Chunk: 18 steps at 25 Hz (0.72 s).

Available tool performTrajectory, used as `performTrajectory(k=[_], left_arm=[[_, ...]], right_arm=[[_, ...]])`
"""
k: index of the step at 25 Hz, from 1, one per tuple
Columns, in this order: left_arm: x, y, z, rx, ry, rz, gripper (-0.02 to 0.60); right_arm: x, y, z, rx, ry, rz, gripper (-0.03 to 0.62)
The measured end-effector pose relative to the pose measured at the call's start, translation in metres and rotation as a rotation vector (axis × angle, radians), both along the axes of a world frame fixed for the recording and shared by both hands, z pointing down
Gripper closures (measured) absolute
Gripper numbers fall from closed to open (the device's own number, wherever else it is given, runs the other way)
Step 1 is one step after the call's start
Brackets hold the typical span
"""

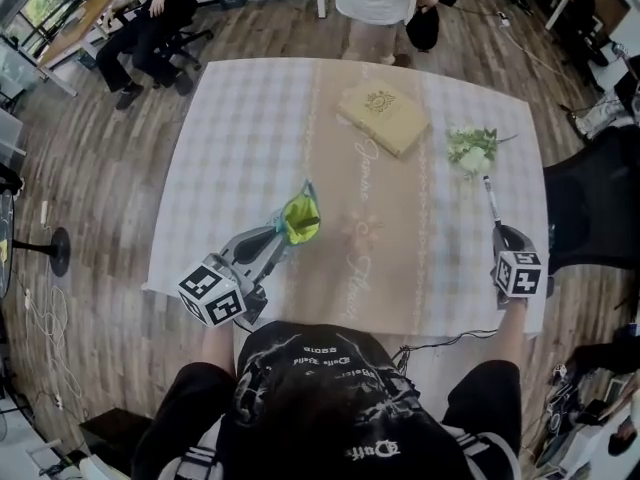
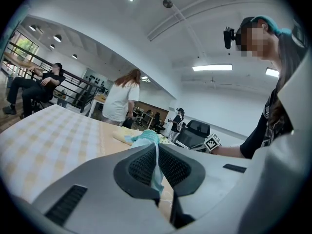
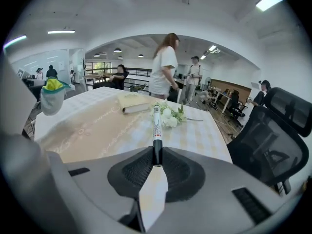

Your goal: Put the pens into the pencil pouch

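My left tongs [image 2: 157, 155] are clamped almost shut on the edge of the soft green-and-pale-blue fabric pouch [image 1: 300, 218], held up over the near left of the checked-cloth table [image 1: 250, 118]; my right tongs [image 3: 156, 161] pinch the black end of a white-barrelled marker pen [image 3: 156, 123] near the right edge; I judge this pen is yet to go in, and I see no others; the beige strip between my hands lies open; a black office chair [image 1: 600, 203] crowds my right.

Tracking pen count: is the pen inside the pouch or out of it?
Out. The pen sits clamped in the right gripper, well apart from the pencil pouch pinched by the left gripper.
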<state>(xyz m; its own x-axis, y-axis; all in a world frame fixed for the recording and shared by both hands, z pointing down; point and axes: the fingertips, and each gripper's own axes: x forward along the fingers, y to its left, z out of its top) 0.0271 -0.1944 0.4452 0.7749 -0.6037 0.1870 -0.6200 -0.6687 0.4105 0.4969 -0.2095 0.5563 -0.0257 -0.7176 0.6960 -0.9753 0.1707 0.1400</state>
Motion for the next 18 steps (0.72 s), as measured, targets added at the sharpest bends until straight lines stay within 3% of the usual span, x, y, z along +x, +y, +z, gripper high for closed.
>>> performTrajectory(k=[10,18], left_arm=[[-0.022,0.010,0.003,0.029,-0.045,0.000,0.549],[-0.036,0.017,0.017,0.047,-0.144,0.015,0.549]], right_arm=[[-0.094,0.002,-0.049,0.075,0.111,-0.177,0.526],[-0.171,0.006,-0.069,0.095,0.173,-0.317,0.526]])
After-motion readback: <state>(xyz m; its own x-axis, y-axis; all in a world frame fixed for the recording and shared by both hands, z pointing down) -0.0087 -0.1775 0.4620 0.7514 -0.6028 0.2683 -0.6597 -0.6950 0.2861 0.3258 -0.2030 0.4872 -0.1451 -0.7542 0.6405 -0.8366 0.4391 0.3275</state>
